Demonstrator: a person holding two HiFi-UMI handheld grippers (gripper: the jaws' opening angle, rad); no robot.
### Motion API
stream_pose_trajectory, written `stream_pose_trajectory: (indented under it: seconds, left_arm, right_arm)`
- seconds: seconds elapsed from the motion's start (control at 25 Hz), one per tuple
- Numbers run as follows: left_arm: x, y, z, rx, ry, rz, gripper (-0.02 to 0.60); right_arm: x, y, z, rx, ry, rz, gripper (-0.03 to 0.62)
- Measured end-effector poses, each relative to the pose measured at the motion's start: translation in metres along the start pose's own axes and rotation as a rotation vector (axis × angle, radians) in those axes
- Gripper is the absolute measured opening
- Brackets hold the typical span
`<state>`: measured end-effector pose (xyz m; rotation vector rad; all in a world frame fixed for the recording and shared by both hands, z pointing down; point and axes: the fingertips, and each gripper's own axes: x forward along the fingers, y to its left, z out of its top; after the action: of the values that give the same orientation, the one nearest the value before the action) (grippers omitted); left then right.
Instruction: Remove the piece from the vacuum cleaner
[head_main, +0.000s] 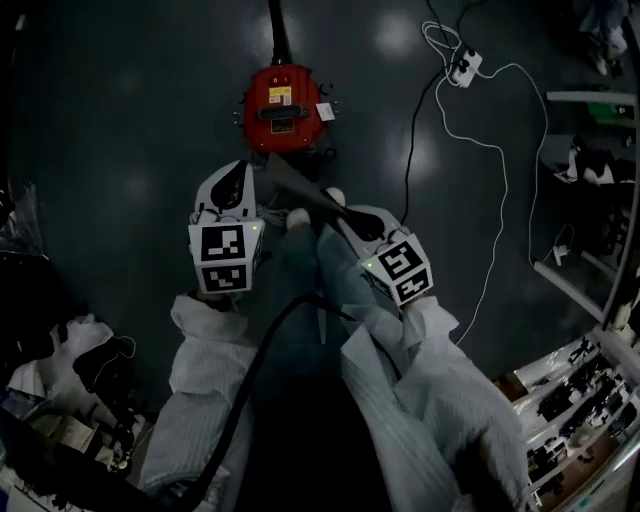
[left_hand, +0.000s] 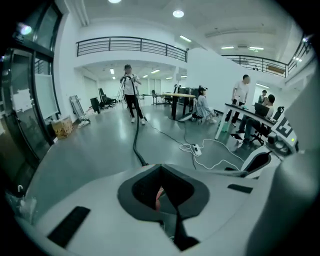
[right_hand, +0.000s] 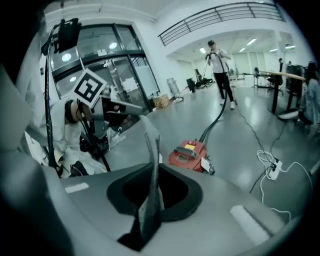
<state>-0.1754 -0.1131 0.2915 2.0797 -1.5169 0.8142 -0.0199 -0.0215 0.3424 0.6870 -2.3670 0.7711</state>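
pointing lengthwise toward vacuum cleaner (head_main: 281, 105), piece (head_main: 305, 190)

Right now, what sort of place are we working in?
Probably a large open lab or office hall. It has a wide polished grey floor, a railed upper gallery overlooking it, and desks with people working at them.

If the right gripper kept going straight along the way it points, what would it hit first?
Probably the red vacuum cleaner on the floor, past the grey piece the right gripper holds; depth is unclear.
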Motion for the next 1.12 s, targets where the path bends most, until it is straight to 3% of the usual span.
stream_pose_trajectory:
  seconds: [0.2,0.44,0.64,1.12]
  left_arm:
    - [-0.101,-0.018,0.076,-0.046,-0.142,-0.027,0.005]
    - [-0.177,-0.05,0.119,0.028,-0.287,-0.028,0.005]
    - [-0.216,-0.045,0.128,-0.003,-0.363,-0.008,0.005]
    - [-0.235,-0.053,0.126,0.021,-0.384,-0.029,0.005]
  right_arm:
    - [-0.091,0.042,0.092,0.083,-0.238,-0.065,0.029]
    - [-0.142,0.094,0.15,0.011,-0.378,-0.084,0.029]
    - [-0.154,0.116,0.173,0.007,-0.461,-0.092,0.029]
    - [-0.163,0.15,0.187,-0.011,-0.509,-0.07,0.028]
